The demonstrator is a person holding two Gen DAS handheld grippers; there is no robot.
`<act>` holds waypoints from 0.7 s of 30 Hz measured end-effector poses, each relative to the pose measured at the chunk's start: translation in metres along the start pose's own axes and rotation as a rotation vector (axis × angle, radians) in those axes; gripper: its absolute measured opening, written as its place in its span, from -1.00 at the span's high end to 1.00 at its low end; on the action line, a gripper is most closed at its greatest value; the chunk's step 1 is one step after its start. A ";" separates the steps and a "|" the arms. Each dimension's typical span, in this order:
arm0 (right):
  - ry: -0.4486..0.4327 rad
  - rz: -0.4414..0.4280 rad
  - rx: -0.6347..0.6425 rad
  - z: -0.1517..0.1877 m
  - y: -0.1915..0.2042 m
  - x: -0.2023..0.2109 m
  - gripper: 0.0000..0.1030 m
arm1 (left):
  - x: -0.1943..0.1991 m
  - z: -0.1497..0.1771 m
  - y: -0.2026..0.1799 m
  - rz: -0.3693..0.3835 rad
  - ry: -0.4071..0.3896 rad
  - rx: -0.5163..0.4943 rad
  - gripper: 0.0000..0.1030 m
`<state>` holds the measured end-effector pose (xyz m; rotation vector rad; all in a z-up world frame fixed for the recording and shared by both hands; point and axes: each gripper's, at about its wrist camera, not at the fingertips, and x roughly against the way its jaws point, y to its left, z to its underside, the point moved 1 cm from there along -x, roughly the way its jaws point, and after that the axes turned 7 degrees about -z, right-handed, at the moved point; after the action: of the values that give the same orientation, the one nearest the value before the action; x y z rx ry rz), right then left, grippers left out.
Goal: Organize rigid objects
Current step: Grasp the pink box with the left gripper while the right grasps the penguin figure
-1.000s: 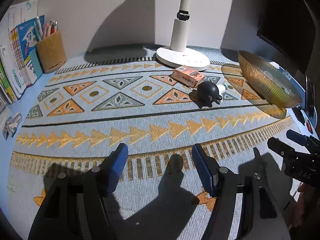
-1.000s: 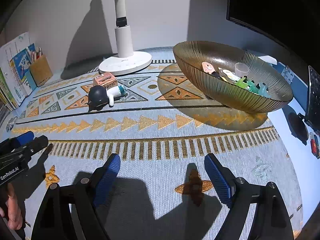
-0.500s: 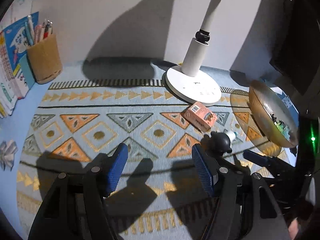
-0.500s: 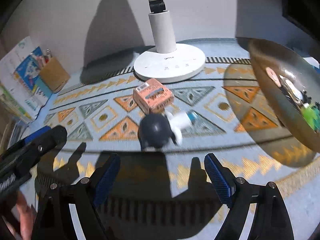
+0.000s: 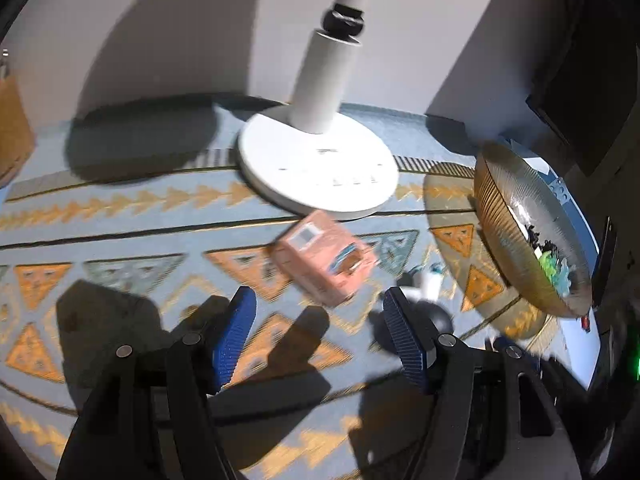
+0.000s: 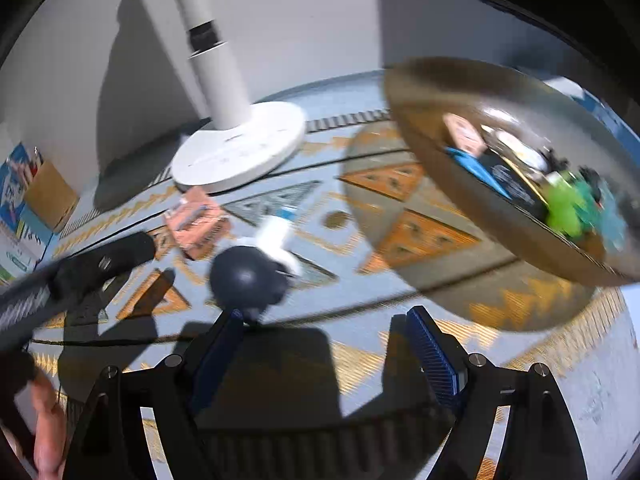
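At the far left of the right wrist view a cork pen holder [image 6: 50, 196] stands against the wall beside some books [image 6: 16, 208]. The left gripper [image 5: 316, 334] hangs over the patterned mat [image 5: 120, 216] with its blue-padded jaws spread wide and nothing between them. Just ahead of it lies a pink carton [image 5: 326, 266], tilted, sitting right at the edge of the white lamp base [image 5: 320, 168]. To the right of the carton is a dark round toy [image 6: 244, 276] with a small white bottle [image 6: 276, 240] touching its far side; in the left wrist view the toy is partly hidden behind the left gripper's right finger. The right gripper [image 6: 324, 350] is likewise spread apart and empty, with the toy just beyond its left fingertip. Farthest right sits a ribbed amber glass bowl [image 6: 420, 120] holding several small items, among them something green [image 6: 566, 208]; motion blur keeps the rest from being made out.
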<state>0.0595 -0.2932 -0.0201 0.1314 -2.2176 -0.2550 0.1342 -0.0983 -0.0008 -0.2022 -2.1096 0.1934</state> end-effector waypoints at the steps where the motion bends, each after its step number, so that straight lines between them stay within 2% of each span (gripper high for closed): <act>1: -0.005 0.000 0.003 0.002 -0.003 0.001 -0.59 | -0.007 -0.002 -0.005 0.007 0.014 0.017 -0.23; 4: -0.023 -0.060 -0.016 0.003 -0.009 0.008 -0.60 | -0.021 -0.007 -0.011 0.025 0.043 0.082 -0.23; 6: -0.023 -0.079 -0.019 0.004 -0.011 0.007 -0.60 | -0.030 -0.011 -0.013 0.018 0.049 0.122 -0.15; 9: -0.020 -0.111 -0.005 0.005 -0.008 0.008 -0.60 | -0.036 -0.016 -0.015 -0.035 0.033 0.143 -0.11; 10: -0.019 -0.124 0.002 0.005 -0.006 0.009 -0.60 | -0.037 -0.017 -0.016 -0.037 0.033 0.140 0.09; 11: -0.010 -0.133 0.012 0.005 -0.003 0.007 -0.60 | -0.038 -0.017 -0.016 -0.050 0.032 0.139 0.13; 19: 0.042 -0.189 0.040 -0.017 0.011 -0.009 -0.60 | -0.043 -0.018 -0.026 -0.117 0.000 0.063 0.12; 21: 0.046 -0.217 0.038 -0.020 0.012 -0.012 -0.60 | -0.044 -0.018 -0.028 -0.120 -0.017 0.026 0.23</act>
<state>0.0826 -0.2826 -0.0145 0.3960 -2.1638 -0.3245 0.1699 -0.1338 -0.0217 -0.0578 -2.1273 0.1518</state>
